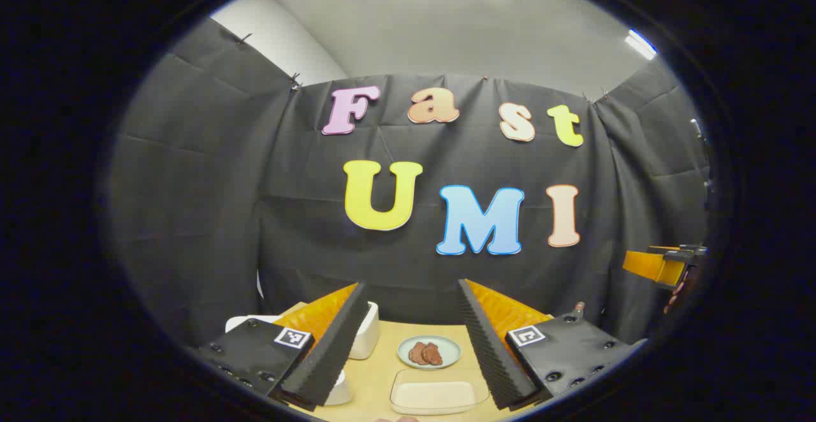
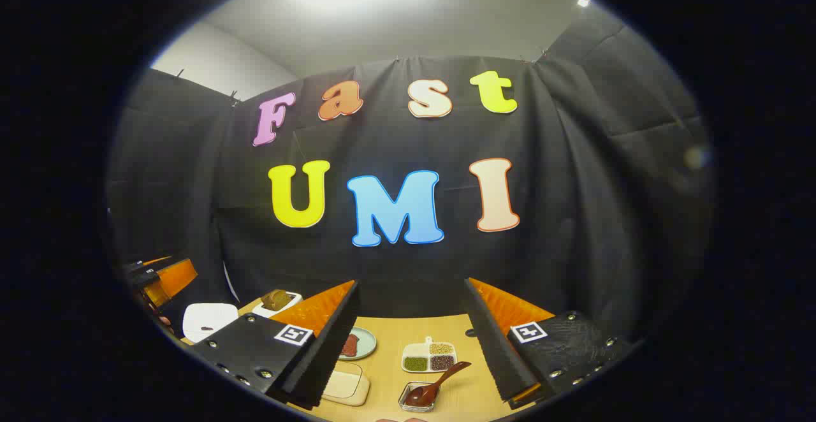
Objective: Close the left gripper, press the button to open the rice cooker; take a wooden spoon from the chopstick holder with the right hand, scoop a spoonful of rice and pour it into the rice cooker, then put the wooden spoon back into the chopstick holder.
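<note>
Both hand-held grippers spread, empty; rice cooker (image 2: 209,320) half hidden behind left hand-held gripper (image 1: 413,339).

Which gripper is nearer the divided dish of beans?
Right, as far as these views tell. The right gripper is open, with the divided dish on the table between its fingers. The left gripper, open too, frames a plate and tray instead.

pale blue plate (image 1: 429,352), tan table (image 2: 389,384), white rice cooker (image 2: 209,320).
</note>
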Tool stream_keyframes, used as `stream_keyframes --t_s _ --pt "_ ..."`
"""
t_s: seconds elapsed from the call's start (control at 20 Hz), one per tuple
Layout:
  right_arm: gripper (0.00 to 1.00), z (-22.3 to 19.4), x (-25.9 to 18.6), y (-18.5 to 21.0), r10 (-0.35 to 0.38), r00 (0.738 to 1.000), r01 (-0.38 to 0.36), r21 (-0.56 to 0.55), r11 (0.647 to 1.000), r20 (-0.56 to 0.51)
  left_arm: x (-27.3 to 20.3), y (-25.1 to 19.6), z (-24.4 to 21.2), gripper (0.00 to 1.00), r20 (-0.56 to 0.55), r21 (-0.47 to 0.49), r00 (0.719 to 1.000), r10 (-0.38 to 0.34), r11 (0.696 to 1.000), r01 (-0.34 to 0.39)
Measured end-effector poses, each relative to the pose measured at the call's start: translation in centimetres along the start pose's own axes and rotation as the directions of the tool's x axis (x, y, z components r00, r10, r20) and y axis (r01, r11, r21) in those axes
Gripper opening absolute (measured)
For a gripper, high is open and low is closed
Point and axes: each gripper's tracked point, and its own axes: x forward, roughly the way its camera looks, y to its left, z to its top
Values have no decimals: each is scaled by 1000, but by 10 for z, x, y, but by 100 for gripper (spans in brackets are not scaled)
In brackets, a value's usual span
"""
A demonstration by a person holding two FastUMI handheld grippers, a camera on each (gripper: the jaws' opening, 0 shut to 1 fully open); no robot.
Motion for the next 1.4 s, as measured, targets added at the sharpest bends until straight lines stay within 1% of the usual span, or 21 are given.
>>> stream_keyframes --t_s 0.15,0.25,0.3,0.35,0.4,0.55,0.75,0.8,0.95,1.2,1.25,1.3,1.35,1.4 --pt "98 5 -2 8 -30 999 30 -11 999 14 7 11 17 97 33 -5 999 -21 1000 22" --pt "97 4 -4 13 -40 999 40 -21 999 12 10 16 15 99 27 -6 999 -36 999 37" --pt "97 6 -5 17 -43 999 43 -23 999 15 11 18 13 97 25 -10 999 -43 999 43" --pt "98 7 -6 17 -50 999 50 -27 998 19 12 20 13 98 24 -13 999 -48 999 48" --pt "98 7 -7 20 -52 998 52 -31 998 19 14 23 14 95 20 -11 999 -51 999 51" --pt "98 7 -9 30 -47 999 48 -34 998 20 11 29 13 98 21 9 999 -48 999 48" --pt "97 3 -8 38 -47 999 47 -30 998 15 9 29 10 96 20 50 998 -62 997 61" --pt "97 2 -8 40 -43 999 43 -29 999 10 9 28 8 99 15 53 998 -68 996 67" --pt "97 0 -5 44 -36 999 36 -30 999 3 8 30 8 96 20 62 998 -65 996 64" --pt "98 7 -5 42 -40 999 42 -56 998 26 7 30 8 96 12 35 998 -61 998 60" --pt "98 6 -4 42 -39 999 41 -54 998 26 8 30 7 95 5 35 998 -62 997 62" --pt "98 5 -3 42 -37 999 39 -50 998 25 7 32 6 98 -3 41 998 -59 997 59" --pt "98 5 -2 41 -37 999 38 -45 998 24 8 32 6 98 -2 45 998 -57 997 57" --pt "98 5 0 40 -39 999 40 -44 998 22 9 31 6 96 3 43 998 -59 997 59"
